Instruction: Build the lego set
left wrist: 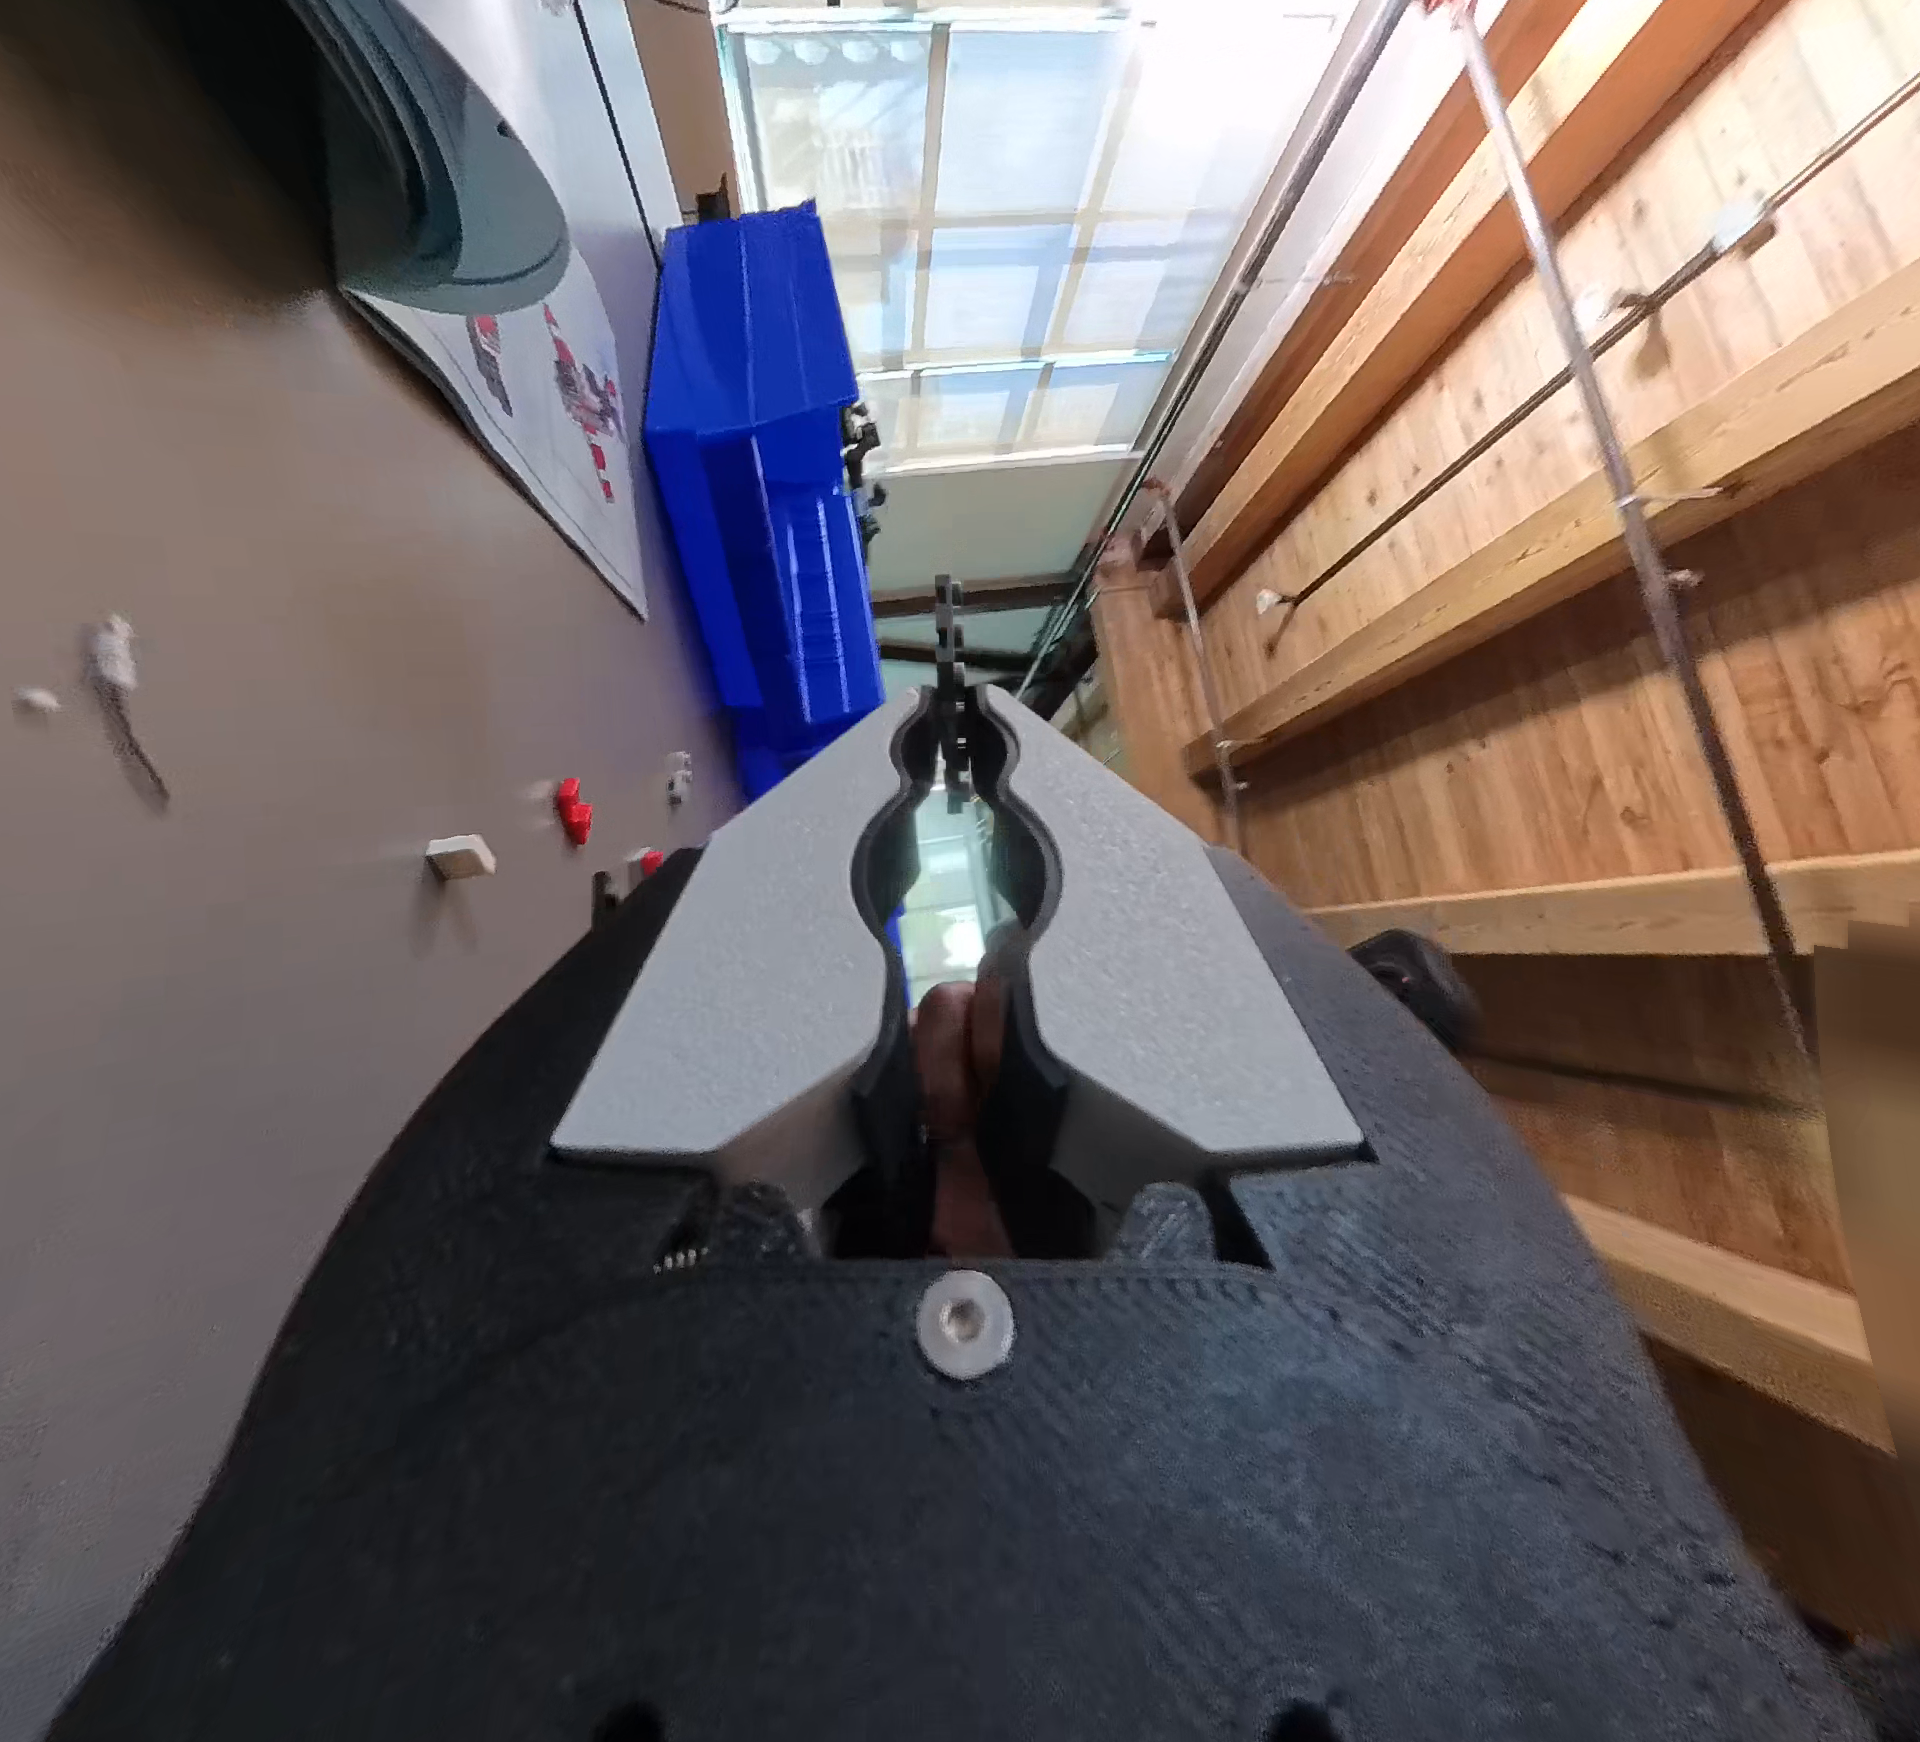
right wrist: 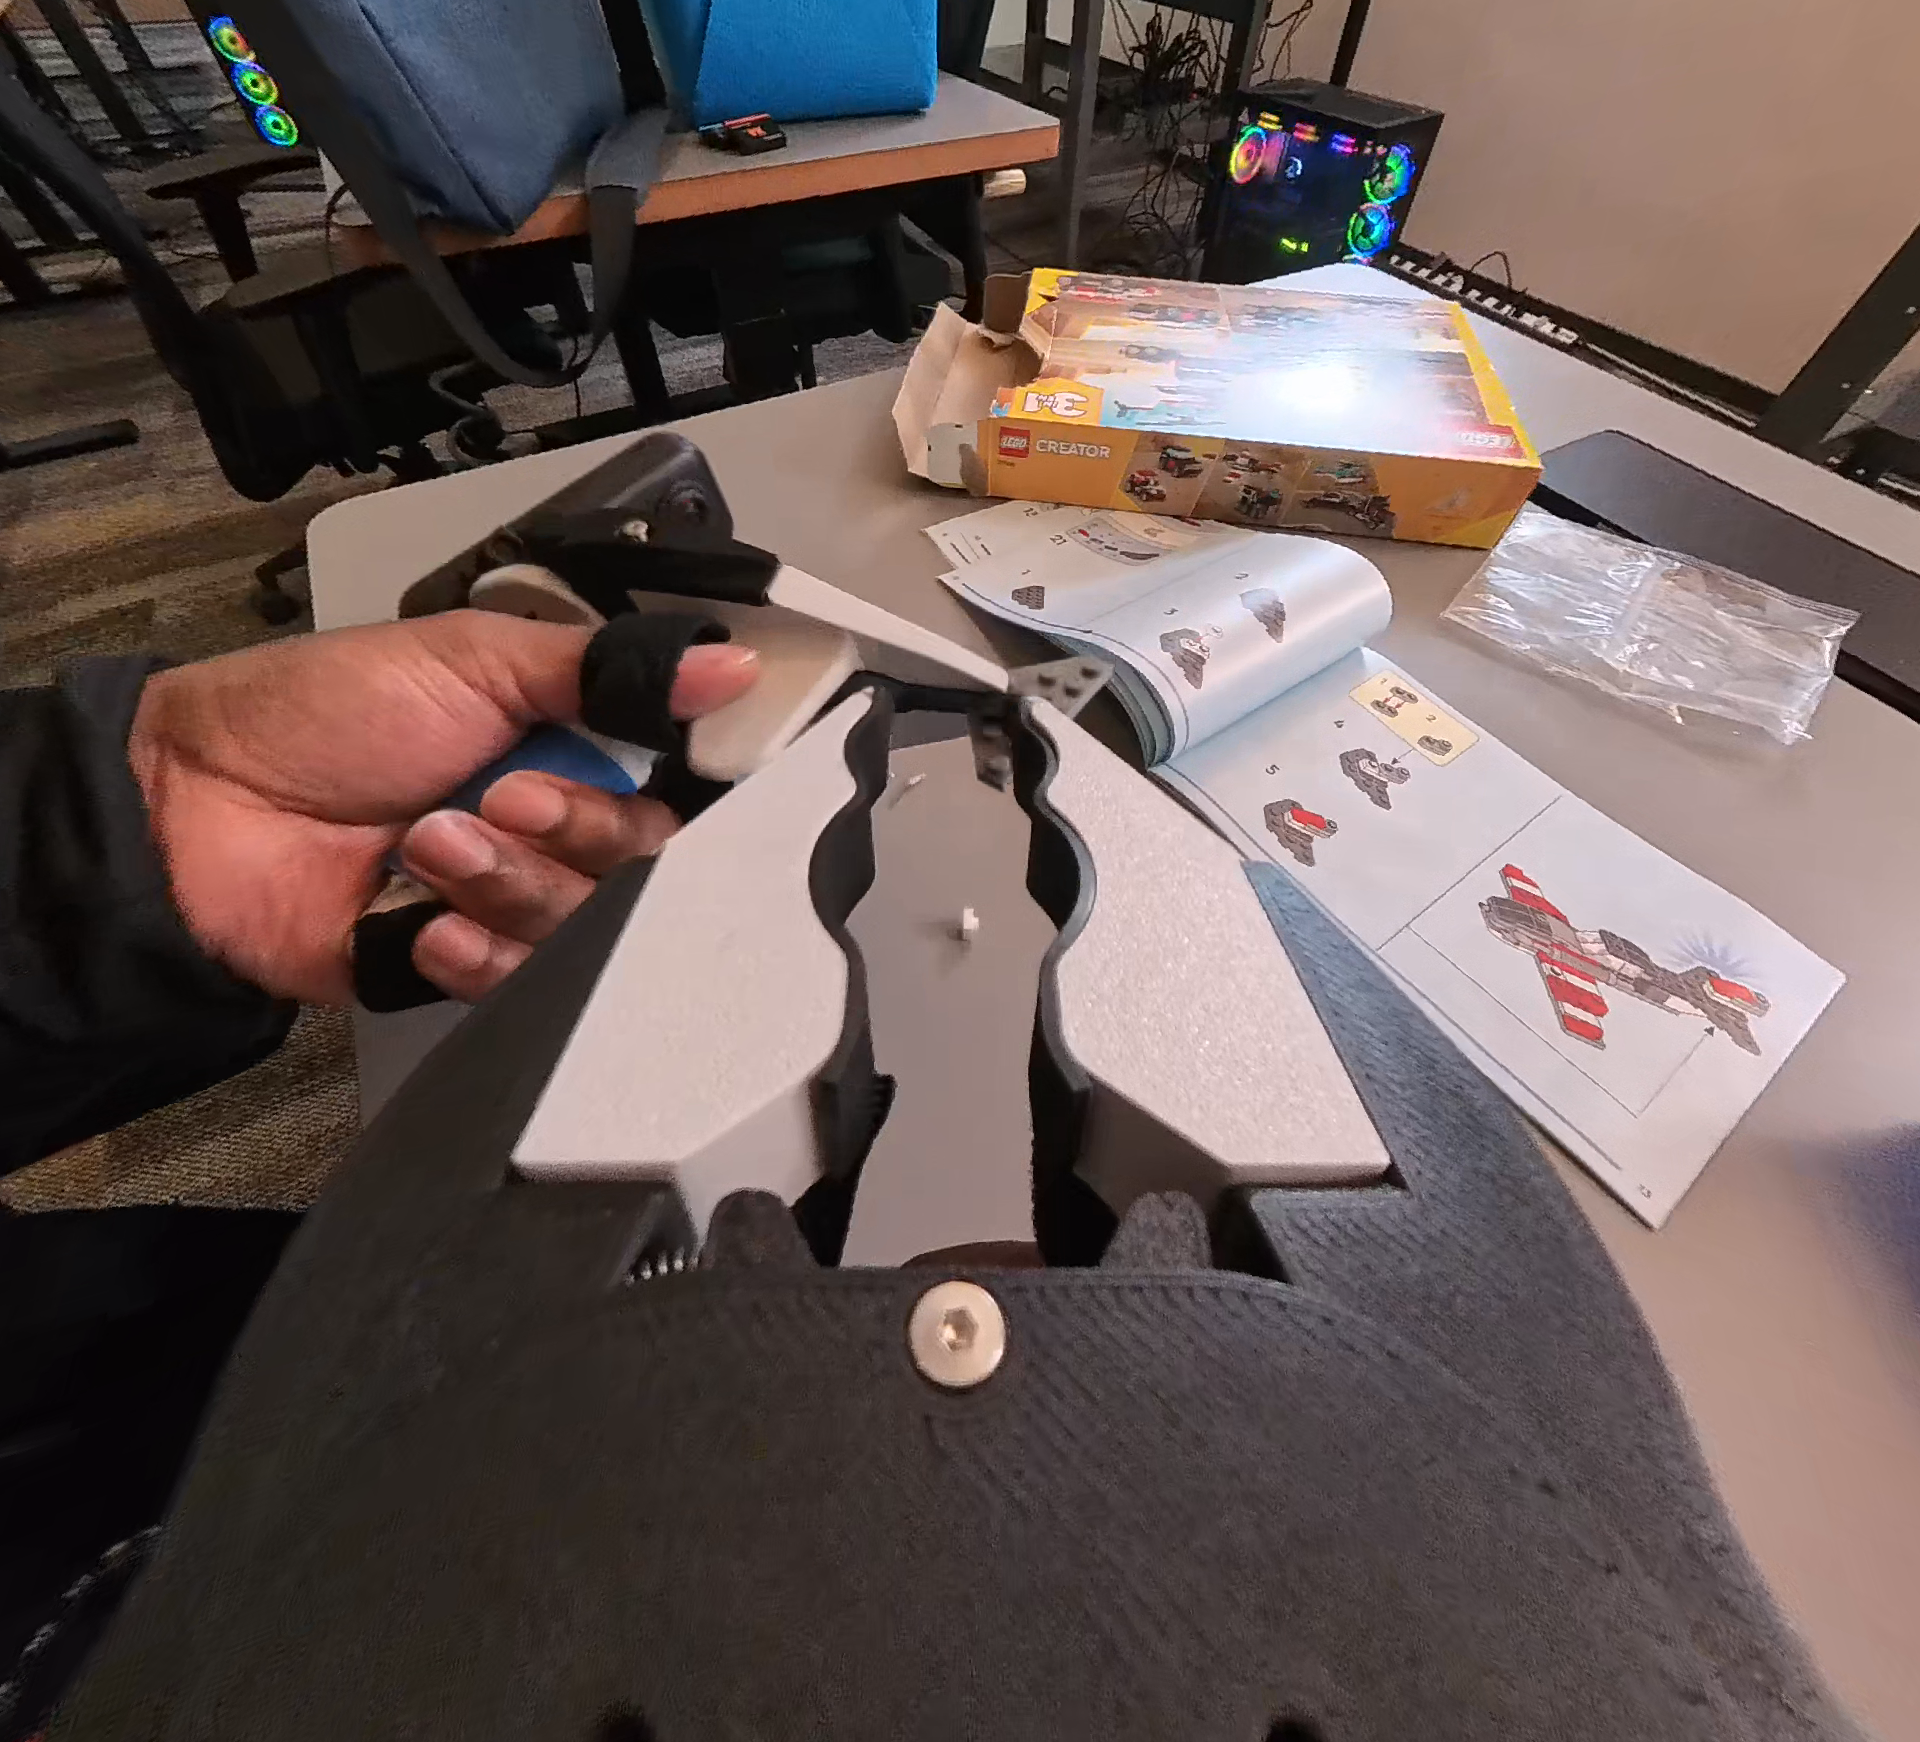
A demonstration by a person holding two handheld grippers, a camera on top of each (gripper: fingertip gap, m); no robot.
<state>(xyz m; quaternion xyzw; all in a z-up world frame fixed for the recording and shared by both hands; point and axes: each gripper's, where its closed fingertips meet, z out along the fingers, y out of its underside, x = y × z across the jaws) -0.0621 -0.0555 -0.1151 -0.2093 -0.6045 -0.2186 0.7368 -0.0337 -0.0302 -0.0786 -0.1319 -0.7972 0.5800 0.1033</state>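
My left gripper [left wrist: 951,705] is shut on a dark grey lego plate [left wrist: 948,638], seen edge-on and sticking out past the tips. In the right wrist view the left gripper [right wrist: 1000,682] comes in from the left, held by a hand [right wrist: 343,799], and pinches that grey wedge plate [right wrist: 1065,679] above the table. A small dark grey piece [right wrist: 990,745] hangs under the plate. My right gripper [right wrist: 951,713] is just below it, jaws apart, with the small piece between its tips beside the right finger. I cannot tell if they touch.
An open instruction booklet [right wrist: 1455,882] lies right of the grippers, with the yellow lego box [right wrist: 1247,435] and a clear plastic bag [right wrist: 1652,632] behind. Loose white and red pieces [left wrist: 569,807] lie on the table [left wrist: 260,965]. A blue bin [left wrist: 758,466] stands beyond. Some 6 cm of space lies between my two pairs of fingers.
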